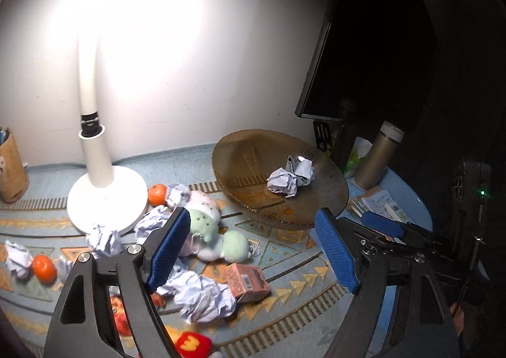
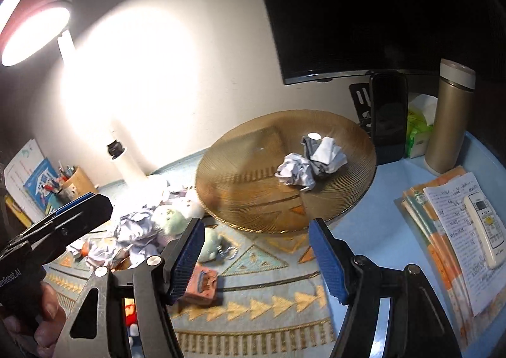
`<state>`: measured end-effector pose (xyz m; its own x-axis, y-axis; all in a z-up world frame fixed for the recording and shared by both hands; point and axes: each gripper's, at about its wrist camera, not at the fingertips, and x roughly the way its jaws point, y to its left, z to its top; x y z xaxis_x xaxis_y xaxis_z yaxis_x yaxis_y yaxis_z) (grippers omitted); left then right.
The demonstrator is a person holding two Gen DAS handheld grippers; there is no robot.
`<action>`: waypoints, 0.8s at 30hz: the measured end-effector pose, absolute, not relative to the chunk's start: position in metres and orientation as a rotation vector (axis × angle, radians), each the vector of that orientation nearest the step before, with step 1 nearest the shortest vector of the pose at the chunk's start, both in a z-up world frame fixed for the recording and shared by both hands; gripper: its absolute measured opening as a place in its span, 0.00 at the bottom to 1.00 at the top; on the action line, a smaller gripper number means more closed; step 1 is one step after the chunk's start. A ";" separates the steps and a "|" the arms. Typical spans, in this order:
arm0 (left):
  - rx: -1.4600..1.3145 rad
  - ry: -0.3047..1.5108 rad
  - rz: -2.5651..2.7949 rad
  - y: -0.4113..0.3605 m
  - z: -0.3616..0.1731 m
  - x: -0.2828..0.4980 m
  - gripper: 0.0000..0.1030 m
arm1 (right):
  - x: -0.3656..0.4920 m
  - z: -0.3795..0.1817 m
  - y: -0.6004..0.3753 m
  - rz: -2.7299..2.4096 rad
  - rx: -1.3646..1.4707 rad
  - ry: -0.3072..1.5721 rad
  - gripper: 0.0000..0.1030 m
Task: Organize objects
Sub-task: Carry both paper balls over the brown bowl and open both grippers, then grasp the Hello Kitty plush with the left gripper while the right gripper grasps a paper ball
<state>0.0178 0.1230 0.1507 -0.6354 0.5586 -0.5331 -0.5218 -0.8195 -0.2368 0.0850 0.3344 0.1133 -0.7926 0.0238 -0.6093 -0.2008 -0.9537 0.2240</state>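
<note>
Lamplit wall behind, patterned cloth over the tabletop (image 1: 278,304), and from the left wrist I've got my left gripper (image 1: 253,250) with its jaws spread and nothing between them, hanging over the clutter. Below it lies a big crumpled paper ball (image 1: 202,294), light, springy, it'll squash under the pads, so I'd pinch it across the middle. Beside it a small pink carton (image 1: 248,282), stiffer, best taken on its flat sides. Plush toys (image 1: 208,228) are soft and forgiving; the tangerine (image 1: 157,194) by the lamp base (image 1: 104,196) is round and may roll. The amber glass dish (image 1: 249,155) already holds two paper balls (image 1: 291,179), and I judge it fragile, so no knocking that near rim

Over to the right wrist: right gripper (image 2: 256,258), jaws apart and empty too, just short of the dish edge. The carton sits partly behind its left pad. Open blue tabletop lies to the right, but papers with a remote (image 2: 484,228) and the flask (image 2: 449,117) crowd the far side. My left gripper comes in close at the left, so I'd keep the two apart
</note>
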 end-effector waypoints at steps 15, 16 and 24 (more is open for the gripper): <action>-1.003 -0.304 2.640 -0.032 0.048 0.089 0.89 | 0.116 0.036 0.226 3.002 -1.154 0.347 0.65; -1.014 -0.297 2.632 -0.032 0.042 0.090 0.89 | 0.115 0.033 0.224 2.998 -1.165 0.338 0.65; -1.040 -0.194 2.595 -0.016 0.031 0.094 0.89 | 0.110 0.020 0.233 2.966 -1.198 0.408 0.65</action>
<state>0.0939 -0.0161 0.0312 -0.6753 0.3585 -0.6445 -0.2587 -0.9335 -0.2481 0.1100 0.2326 0.0195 -0.7212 -0.1698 -0.6717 -0.0180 -0.9646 0.2631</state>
